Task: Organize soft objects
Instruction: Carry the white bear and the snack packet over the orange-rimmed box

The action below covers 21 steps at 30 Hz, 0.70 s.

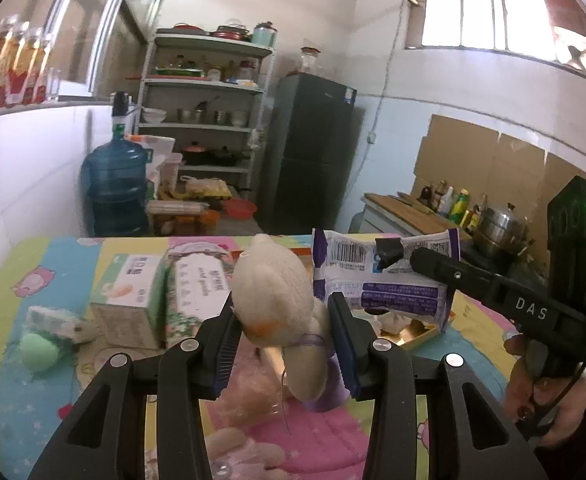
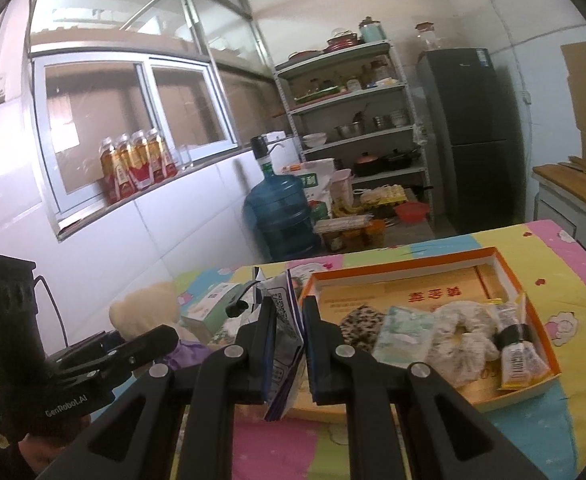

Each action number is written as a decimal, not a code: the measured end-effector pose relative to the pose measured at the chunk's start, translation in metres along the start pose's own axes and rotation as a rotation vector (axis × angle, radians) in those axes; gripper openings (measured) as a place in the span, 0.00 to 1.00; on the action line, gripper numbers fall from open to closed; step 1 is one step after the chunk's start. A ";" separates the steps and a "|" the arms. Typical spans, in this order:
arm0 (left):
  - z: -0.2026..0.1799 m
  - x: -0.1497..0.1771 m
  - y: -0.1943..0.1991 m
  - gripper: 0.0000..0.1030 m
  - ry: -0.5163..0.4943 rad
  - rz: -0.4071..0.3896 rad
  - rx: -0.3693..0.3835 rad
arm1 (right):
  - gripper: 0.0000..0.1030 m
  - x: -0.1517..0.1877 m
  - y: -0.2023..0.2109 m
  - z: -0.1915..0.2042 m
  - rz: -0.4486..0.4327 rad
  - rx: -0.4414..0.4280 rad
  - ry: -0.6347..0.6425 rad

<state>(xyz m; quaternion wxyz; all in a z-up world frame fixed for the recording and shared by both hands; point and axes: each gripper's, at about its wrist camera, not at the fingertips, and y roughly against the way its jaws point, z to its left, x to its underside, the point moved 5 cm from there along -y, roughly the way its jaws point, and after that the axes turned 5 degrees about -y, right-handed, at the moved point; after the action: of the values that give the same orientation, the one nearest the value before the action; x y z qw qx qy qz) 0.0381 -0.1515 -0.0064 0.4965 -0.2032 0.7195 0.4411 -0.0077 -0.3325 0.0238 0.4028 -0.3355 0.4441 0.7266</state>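
At lower centre of each wrist view, a cream plush toy (image 1: pixel 277 300) is being clamped by the left gripper (image 1: pixel 283 340) and a purple-white packet (image 2: pixel 287 344) by the right gripper (image 2: pixel 289 344), so both should be released gently (one at a time) inside the orange-rimmed box (image 2: pixel 505 268).

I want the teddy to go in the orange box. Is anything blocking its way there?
Nothing solid does. The teddy is held up in the left gripper; only the packet in the right gripper hangs between it and the orange box.
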 end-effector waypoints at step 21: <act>-0.059 -0.004 -0.064 0.43 -0.082 0.077 0.034 | 0.13 -0.010 0.019 -0.083 -0.054 0.065 -0.113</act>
<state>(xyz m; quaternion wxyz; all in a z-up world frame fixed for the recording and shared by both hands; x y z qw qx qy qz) 0.0553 -0.2357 -0.0236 0.5115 -0.1487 0.7133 0.4554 -0.0092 -0.4163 0.0077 0.4574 -0.2927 0.4346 0.7185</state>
